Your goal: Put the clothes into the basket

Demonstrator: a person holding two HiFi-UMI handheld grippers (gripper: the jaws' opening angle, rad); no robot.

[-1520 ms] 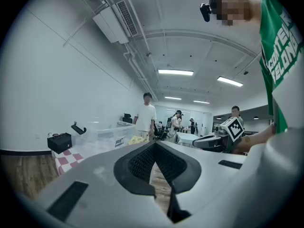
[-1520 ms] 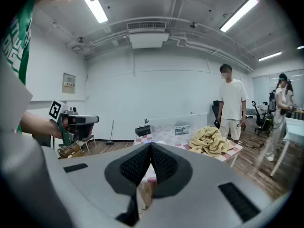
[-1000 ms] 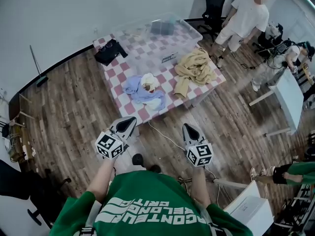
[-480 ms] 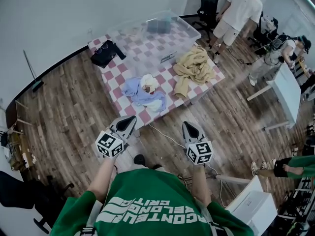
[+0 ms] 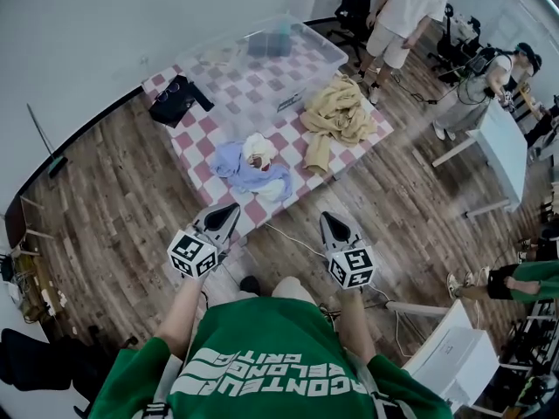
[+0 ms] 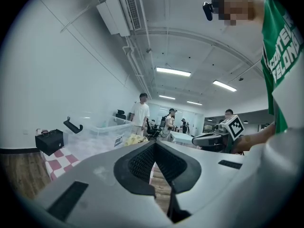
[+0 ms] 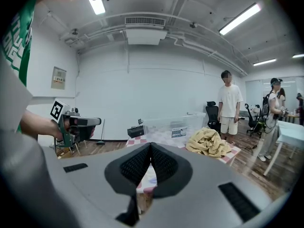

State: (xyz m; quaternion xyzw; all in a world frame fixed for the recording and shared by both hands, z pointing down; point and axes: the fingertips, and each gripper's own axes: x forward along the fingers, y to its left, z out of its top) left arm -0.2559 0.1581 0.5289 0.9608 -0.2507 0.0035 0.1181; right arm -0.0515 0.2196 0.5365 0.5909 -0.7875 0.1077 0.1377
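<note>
Red-and-white checked cloth covers the table [image 5: 194, 138]. In the head view its near corner now sits closer to both grippers than it did a second ago, and the standing person in white [image 5: 397, 11] has slid toward the top edge. I read this as the wearer walking up to the table, with the task itself not yet begun. Nothing on the cloth has moved.

The clothes lie in 2 heaps. A blue garment [image 5: 229, 160] is bundled with a pale one [image 5: 259, 147] near the front corner. A tan garment [image 5: 336, 116] lies at the right edge, partly draped over it. The basket [image 5: 327, 59], a clear plastic bin, stands at the far end of the table. Something greyish shows inside it, too blurred to name. A black bag [image 5: 175, 101] rests at the left corner.

The left gripper [image 5: 227, 211] is held out in front of the green shirt, roughly level and aimed toward the blue heap. Its jaws are pressed together with nothing between them. The right gripper [image 5: 328, 222] runs beside it, tipped slightly downward, with its jaws likewise clenched and empty. Both are well short of any garment, so the jaws will need to spread before either heap can be taken.
</note>
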